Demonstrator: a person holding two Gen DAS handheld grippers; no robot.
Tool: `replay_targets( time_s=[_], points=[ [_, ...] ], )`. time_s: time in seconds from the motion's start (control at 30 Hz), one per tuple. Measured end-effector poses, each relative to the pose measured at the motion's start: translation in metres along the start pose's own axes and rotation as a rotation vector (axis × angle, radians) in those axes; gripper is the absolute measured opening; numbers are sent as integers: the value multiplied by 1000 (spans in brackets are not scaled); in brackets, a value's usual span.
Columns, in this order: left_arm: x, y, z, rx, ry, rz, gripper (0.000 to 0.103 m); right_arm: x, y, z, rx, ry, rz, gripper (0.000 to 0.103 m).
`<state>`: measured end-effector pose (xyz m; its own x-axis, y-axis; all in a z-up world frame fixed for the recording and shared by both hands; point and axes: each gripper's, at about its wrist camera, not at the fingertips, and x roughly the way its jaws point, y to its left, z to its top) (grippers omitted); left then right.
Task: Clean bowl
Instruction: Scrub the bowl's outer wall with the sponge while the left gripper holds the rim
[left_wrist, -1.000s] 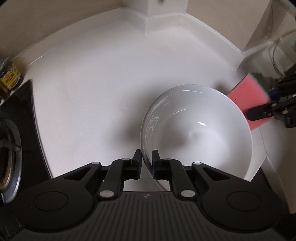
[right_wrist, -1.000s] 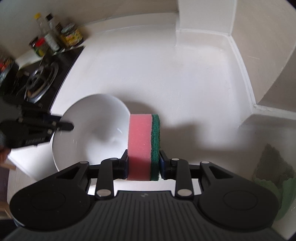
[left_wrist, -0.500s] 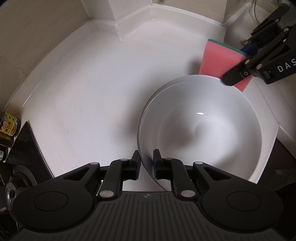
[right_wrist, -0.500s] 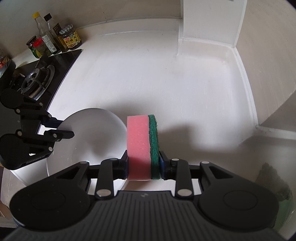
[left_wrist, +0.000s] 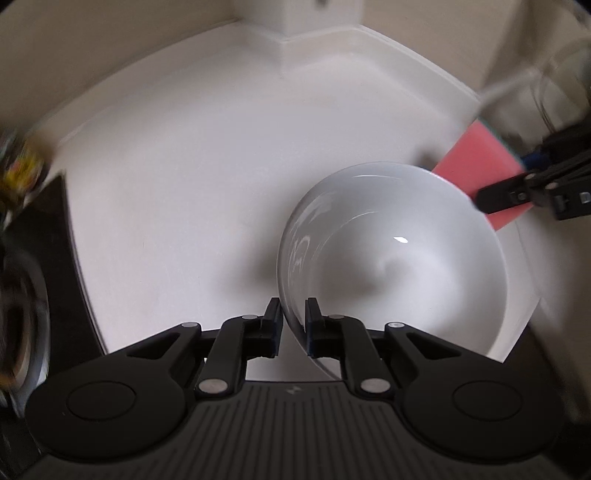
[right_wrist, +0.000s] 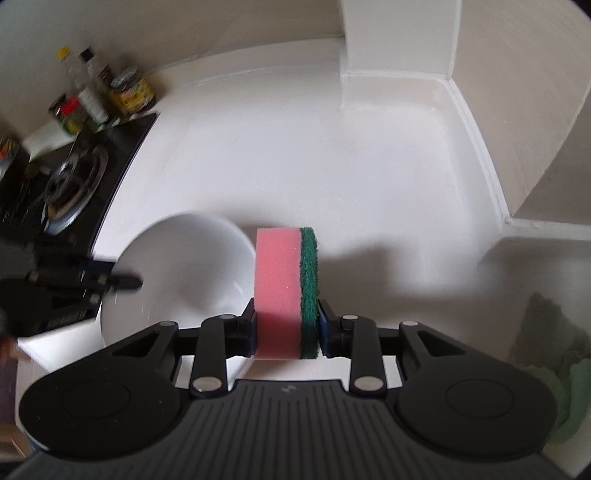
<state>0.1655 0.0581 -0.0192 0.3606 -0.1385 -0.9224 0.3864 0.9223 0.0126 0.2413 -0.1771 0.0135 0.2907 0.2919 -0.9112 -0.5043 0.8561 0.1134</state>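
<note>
1. The left black plastic tool (left_wrist: 292, 325) has two flat arms with round silver screws on them.
2. Its fingers (left_wrist: 274, 325) have dark blue pads on the inside.
3. The base has two big round bumps and a grey part with long ridges.
4. The right black plastic tool (right_wrist: 286, 328) looks the same, with silver screws, blue pads and a small white mark.

Counter (right_wrist: 314, 158): white, with upstand | Walls (right_wrist: 517, 92): beige, white column far | Hob (right_wrist: 74, 177): black, left | Bottles, jars (right_wrist: 99, 96): far left | Light: soft shadows
</note>
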Motion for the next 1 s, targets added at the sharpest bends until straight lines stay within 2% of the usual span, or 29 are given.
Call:
replay_targets(
  time_s=[0.13,0.27,0.37,0.43,0.5,0.6,0.67,0.8,1.0],
  points=[
    [6,2,14,89,4,-26,8,-2,4,-5,-42,21,0,26],
    [12,-2,26,152,-9,-43,8,3,10,9,-72,-8,-40,27],
    [22,0,28,77,-27,-34,10,7,12,14,-83,-22,-51,27],
    [19,3,22,-10,-29,-19,16,6,10,12,-67,-27,-35,27],
    [12,4,10,-96,-26,-3,16,4,6,8,-38,-27,-13,27],
    [7,-4,-4,-118,-7,12,16,0,3,-1,0,-16,6,27],
    [7,-9,-5,-96,4,12,10,-2,5,-6,3,-7,6,27],
    [3,-9,7,22,34,14,9,-3,10,-8,-41,24,1,27],
    [9,-16,28,194,-18,16,11,6,9,9,-47,-6,-25,27]
  ],
)
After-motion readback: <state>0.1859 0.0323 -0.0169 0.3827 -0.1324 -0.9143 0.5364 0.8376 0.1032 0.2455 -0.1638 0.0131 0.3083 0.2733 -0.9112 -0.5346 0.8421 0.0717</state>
